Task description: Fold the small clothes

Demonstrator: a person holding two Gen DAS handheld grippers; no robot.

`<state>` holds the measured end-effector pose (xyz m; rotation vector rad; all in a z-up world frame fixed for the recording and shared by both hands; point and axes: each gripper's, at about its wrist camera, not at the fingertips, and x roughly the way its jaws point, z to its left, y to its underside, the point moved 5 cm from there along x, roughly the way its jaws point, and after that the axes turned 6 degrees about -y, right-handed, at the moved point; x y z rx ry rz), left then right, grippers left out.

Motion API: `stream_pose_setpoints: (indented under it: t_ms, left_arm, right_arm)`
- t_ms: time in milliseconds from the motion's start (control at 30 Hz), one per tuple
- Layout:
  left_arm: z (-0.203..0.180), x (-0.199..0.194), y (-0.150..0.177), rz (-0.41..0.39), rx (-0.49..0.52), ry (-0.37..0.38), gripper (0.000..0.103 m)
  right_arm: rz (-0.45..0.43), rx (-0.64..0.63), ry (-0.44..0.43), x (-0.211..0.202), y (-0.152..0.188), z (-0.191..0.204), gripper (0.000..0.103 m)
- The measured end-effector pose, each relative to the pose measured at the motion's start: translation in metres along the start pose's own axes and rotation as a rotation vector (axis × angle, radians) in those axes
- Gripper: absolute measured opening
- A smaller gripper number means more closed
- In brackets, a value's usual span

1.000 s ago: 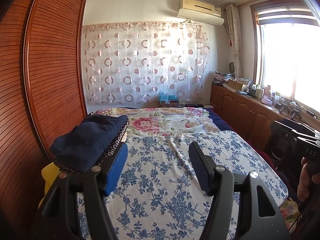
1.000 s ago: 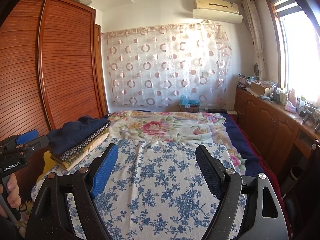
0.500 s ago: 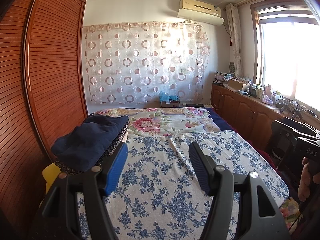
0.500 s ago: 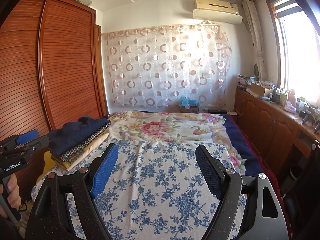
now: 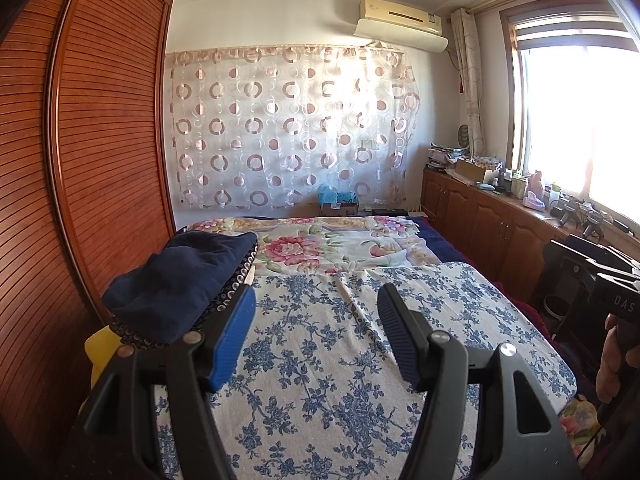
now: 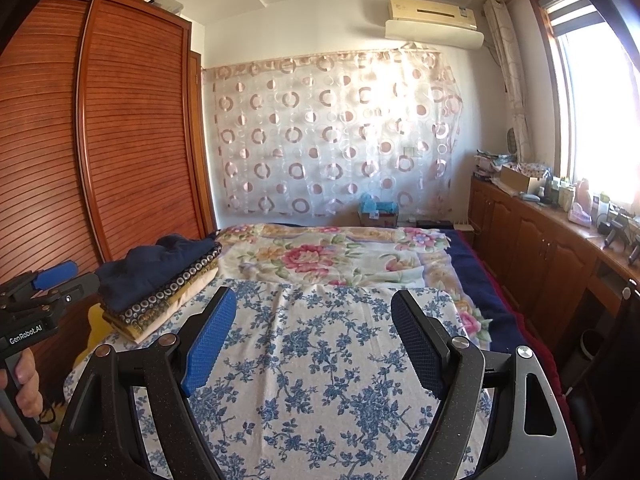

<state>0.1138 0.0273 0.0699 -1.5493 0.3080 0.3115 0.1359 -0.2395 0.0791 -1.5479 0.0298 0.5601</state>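
A stack of folded clothes with a navy piece (image 5: 180, 280) on top lies at the bed's left edge; it also shows in the right wrist view (image 6: 156, 268). A blue-flowered white cloth (image 5: 320, 360) is spread flat on the bed, also in the right wrist view (image 6: 320, 360). My left gripper (image 5: 316, 308) is open and empty above that cloth, just right of the stack. My right gripper (image 6: 314, 312) is open and empty above the cloth's middle. The left gripper also shows at the left of the right wrist view (image 6: 44, 284).
A pink-flowered blanket (image 5: 332, 244) covers the far half of the bed. A wooden slatted wardrobe (image 5: 100, 160) stands tight along the left. Low wooden cabinets (image 5: 480, 216) with clutter run along the right under the window. A curtain (image 5: 292, 132) hangs at the back.
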Motion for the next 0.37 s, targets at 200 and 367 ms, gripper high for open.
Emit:
stream_pose_setpoints:
  t_ms: [200,367]
  left_arm:
    - [-0.0011,-0.0021,-0.0027,-0.002,0.001,0.001,0.063]
    - [-0.0018,-0.0027,-0.0031,-0.002,-0.001,0.001,0.063]
  right_arm:
    - [-0.002,0.0,0.0,-0.0003,-0.0009,0.0005,0.082]
    - [-0.005,0.001,0.003,-0.0007,-0.0033,0.0,0.082]
